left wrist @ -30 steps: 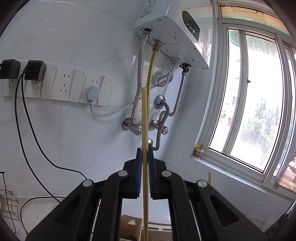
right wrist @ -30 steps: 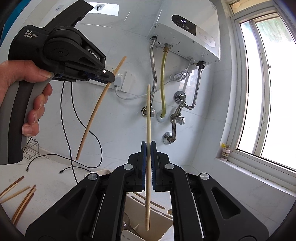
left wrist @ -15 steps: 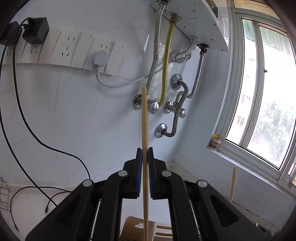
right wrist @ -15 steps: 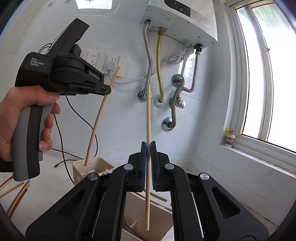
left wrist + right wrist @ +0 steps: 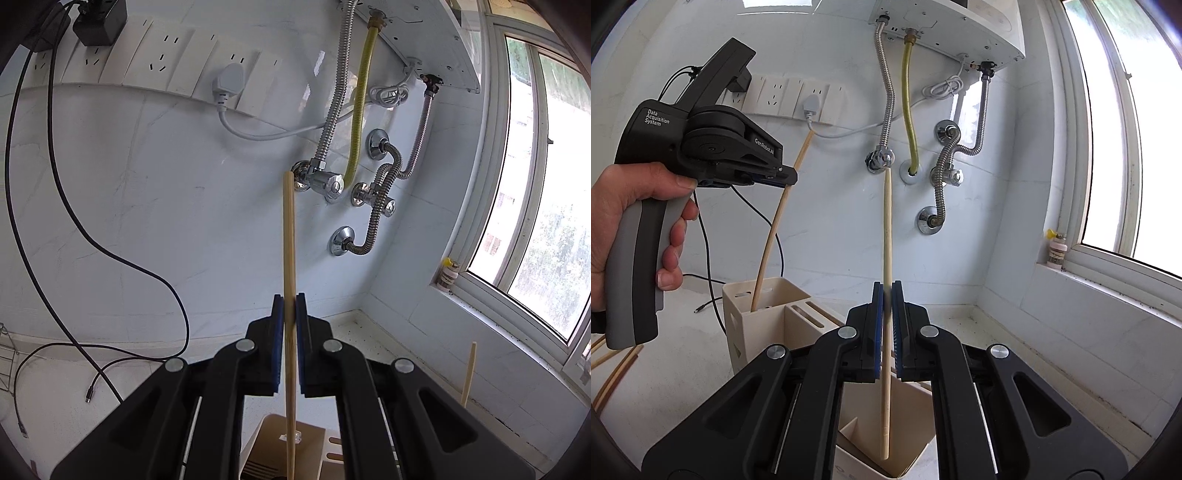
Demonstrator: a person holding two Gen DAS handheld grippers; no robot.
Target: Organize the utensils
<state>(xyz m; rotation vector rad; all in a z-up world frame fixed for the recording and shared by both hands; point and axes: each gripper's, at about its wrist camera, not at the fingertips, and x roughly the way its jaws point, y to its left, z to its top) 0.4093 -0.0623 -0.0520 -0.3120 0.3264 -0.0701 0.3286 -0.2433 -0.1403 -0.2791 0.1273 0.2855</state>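
Note:
My left gripper point(image 5: 290, 306) is shut on a wooden chopstick point(image 5: 289, 251) held upright, its lower end going down toward the cream utensil holder point(image 5: 269, 443). In the right wrist view the left gripper point(image 5: 788, 177) holds that chopstick point(image 5: 772, 236) with its tip inside the holder's back compartment point(image 5: 764, 291). My right gripper point(image 5: 886, 295) is shut on a second chopstick point(image 5: 886, 240), upright, its lower end inside the holder's front compartment point(image 5: 912, 454). This second chopstick's top shows in the left wrist view point(image 5: 468, 373).
Several loose chopsticks point(image 5: 613, 373) lie on the white counter at the left. Black cables point(image 5: 74, 221) hang from wall sockets point(image 5: 147, 62). Metal hoses and valves point(image 5: 369, 192) sit under a water heater point(image 5: 945, 22). A window point(image 5: 535, 184) with a small bottle point(image 5: 447, 277) is on the right.
Both grippers have lowered their chopsticks toward the holder. The left chopstick's tip has gone into the back compartment; the right one sits deeper in the front compartment.

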